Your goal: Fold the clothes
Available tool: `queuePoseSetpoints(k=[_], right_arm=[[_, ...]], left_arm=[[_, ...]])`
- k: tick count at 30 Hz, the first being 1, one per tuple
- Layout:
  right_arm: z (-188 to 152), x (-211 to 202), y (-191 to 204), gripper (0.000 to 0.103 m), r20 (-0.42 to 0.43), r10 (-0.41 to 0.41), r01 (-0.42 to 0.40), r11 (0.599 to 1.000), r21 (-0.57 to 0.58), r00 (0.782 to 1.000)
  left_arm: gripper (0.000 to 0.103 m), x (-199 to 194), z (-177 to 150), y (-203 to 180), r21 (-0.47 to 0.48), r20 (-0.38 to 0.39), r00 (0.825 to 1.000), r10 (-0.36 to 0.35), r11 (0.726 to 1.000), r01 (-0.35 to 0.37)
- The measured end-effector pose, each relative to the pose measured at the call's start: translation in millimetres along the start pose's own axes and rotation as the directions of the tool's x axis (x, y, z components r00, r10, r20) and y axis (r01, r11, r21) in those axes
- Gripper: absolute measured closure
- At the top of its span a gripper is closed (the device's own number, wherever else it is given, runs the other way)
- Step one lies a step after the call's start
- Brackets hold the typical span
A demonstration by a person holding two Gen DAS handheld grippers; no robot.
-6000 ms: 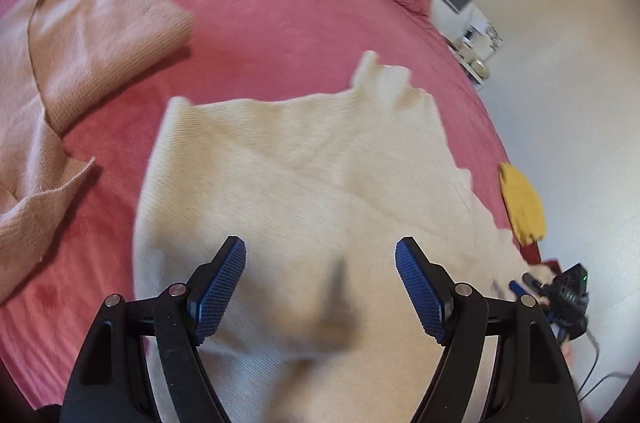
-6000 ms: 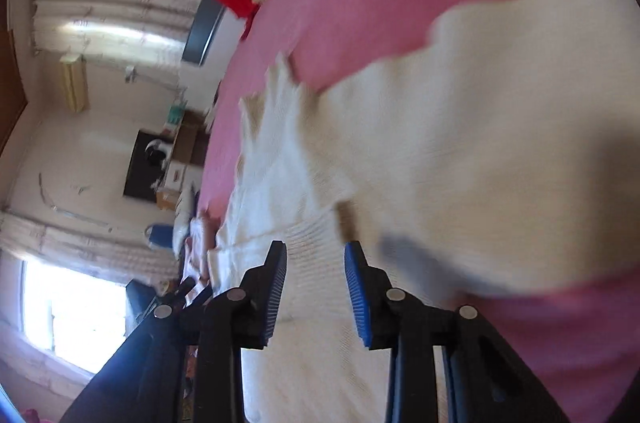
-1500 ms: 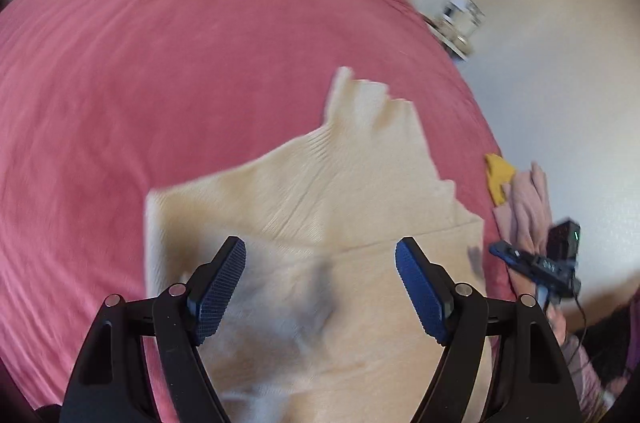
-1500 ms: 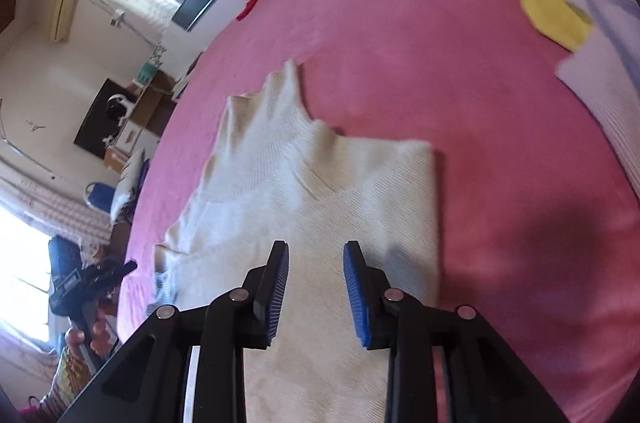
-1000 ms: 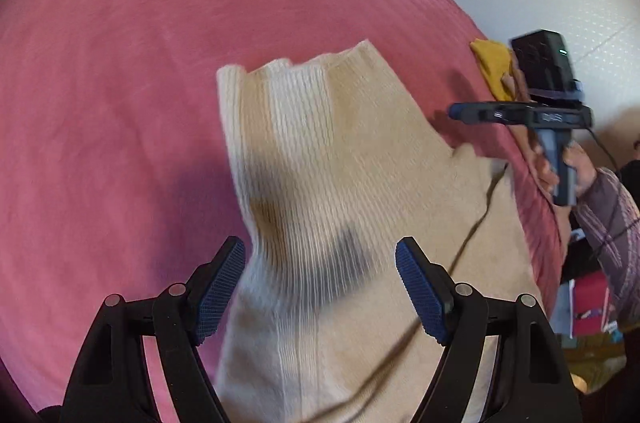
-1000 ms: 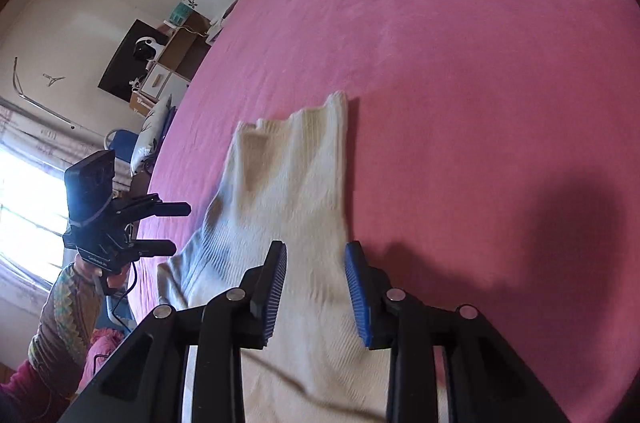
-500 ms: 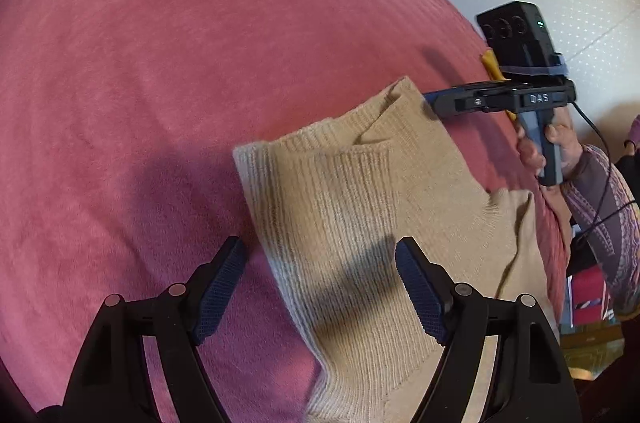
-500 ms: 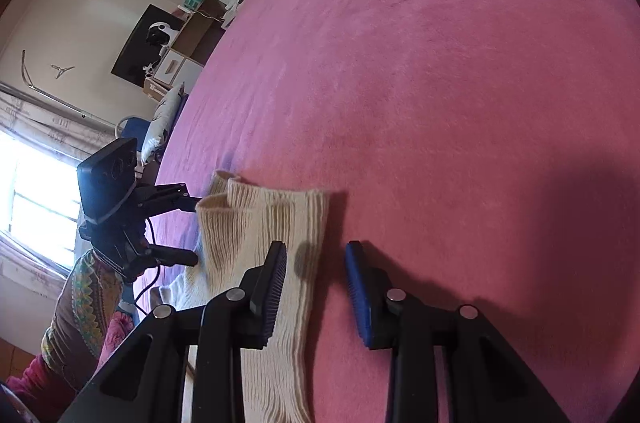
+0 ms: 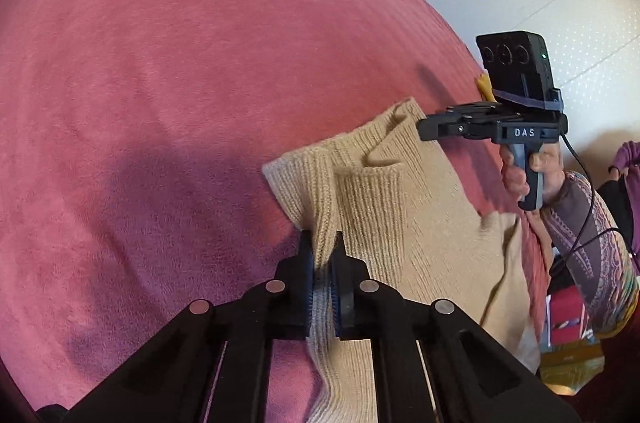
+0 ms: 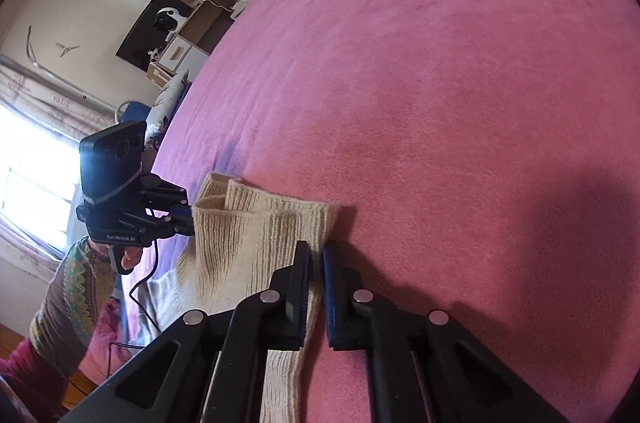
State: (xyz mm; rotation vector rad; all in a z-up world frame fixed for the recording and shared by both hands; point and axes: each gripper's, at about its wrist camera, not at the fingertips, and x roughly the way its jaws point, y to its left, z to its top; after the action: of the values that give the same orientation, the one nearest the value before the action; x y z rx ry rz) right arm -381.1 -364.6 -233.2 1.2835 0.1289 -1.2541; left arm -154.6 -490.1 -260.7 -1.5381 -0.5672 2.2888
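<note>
Garment: one cream ribbed-knit sweater [image 9: 384, 207] lay on the pink plush bedspread [image 9: 160, 63], part doubled over.
Left gripper [image 9: 322, 255]: clamped on its ribbed edge.
Right gripper [image 10: 316, 263]: pinched the opposite ribbed corner.
Handling: likely soft, light, stretchy; best held at ribbed edges.
Count: one sweater, two grippers.

Your cream ribbed-knit wool-like sweater [image 9: 376, 199] looks soft and matt. The pink plush bedspread [image 9: 160, 63] under it is velvety, faintly streaked. Your left gripper [image 9: 322, 255] and right gripper [image 10: 316, 259] are matt black plastic with round silvery metal rivets [image 9: 275, 286].
</note>
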Motion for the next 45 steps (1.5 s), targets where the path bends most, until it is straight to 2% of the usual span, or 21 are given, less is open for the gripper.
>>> queuePoseSetpoints(k=[6, 11, 17, 21, 25, 29, 34, 35, 37, 38, 39, 40, 42, 45], right_arm=[[-9, -12, 9, 0.099, 0.037, -0.028, 0.029, 0.999, -0.034, 0.999], [-21, -38, 27, 0.099, 0.064, -0.021, 0.025, 0.998, -0.062, 0.998], [-49, -82, 82, 0.099, 0.100, 0.021, -0.006, 0.990, -0.142, 0.995], [-87, -102, 127, 0.099, 0.073, -0.010, 0.026, 0.974, -0.227, 0.997], [-132, -104, 159, 0.099, 0.015, -0.077, 0.078, 0.950, -0.302, 0.997], [-175, -98, 170, 0.099, -0.018, -0.128, 0.116, 0.940, -0.321, 0.992], [-221, -80, 176, 0.098, -0.040, -0.210, 0.181, 0.910, -0.372, 0.977], [-230, -75, 178, 0.097, -0.039, -0.238, 0.204, 0.896, -0.394, 0.970], [-243, -65, 179, 0.091, -0.033, -0.287, 0.246, 0.872, -0.422, 0.957], [-249, -60, 180, 0.086, -0.031, -0.311, 0.268, 0.862, -0.430, 0.950], [-253, -53, 179, 0.078, -0.035, -0.343, 0.296, 0.853, -0.429, 0.939], [-258, -47, 176, 0.078, -0.042, -0.378, 0.325, 0.843, -0.428, 0.925], [-263, -38, 171, 0.078, -0.062, -0.415, 0.351, 0.834, -0.426, 0.908], [-272, -42, 166, 0.078, -0.075, -0.397, 0.339, 0.856, -0.390, 0.915]], left_arm=[[0.096, -17, -11, -12, 0.025, 0.065, 0.997, 0.035, 0.999, -0.036], [0.096, -52, -24, -35, 0.055, 0.127, 0.992, 0.021, 0.998, -0.028], [0.096, -95, -64, -94, 0.148, 0.162, 0.987, 0.016, 0.988, -0.040], [0.096, -109, -106, -129, 0.235, 0.135, 0.989, 0.066, 0.967, -0.097], [0.096, -100, -154, -156, 0.280, 0.108, 0.988, 0.108, 0.951, -0.135], [0.096, -92, -198, -169, 0.329, 0.070, 0.987, 0.142, 0.931, -0.157], [0.094, -69, -240, -181, 0.405, 0.025, 0.970, 0.244, 0.884, -0.233], [0.090, -63, -247, -181, 0.416, 0.020, 0.959, 0.283, 0.870, -0.265], [0.066, -48, -259, -179, 0.435, 0.009, 0.922, 0.388, 0.828, -0.353], [0.046, -44, -263, -177, 0.438, 0.015, 0.905, 0.426, 0.811, -0.389], [0.039, -42, -266, -176, 0.435, 0.031, 0.891, 0.452, 0.797, -0.419], [0.037, -41, -268, -175, 0.430, 0.045, 0.881, 0.470, 0.787, -0.442], [0.035, -46, -269, -172, 0.401, 0.058, 0.884, 0.463, 0.801, -0.445], [0.031, -56, -267, -165, 0.351, 0.056, 0.890, 0.453, 0.826, -0.442]])
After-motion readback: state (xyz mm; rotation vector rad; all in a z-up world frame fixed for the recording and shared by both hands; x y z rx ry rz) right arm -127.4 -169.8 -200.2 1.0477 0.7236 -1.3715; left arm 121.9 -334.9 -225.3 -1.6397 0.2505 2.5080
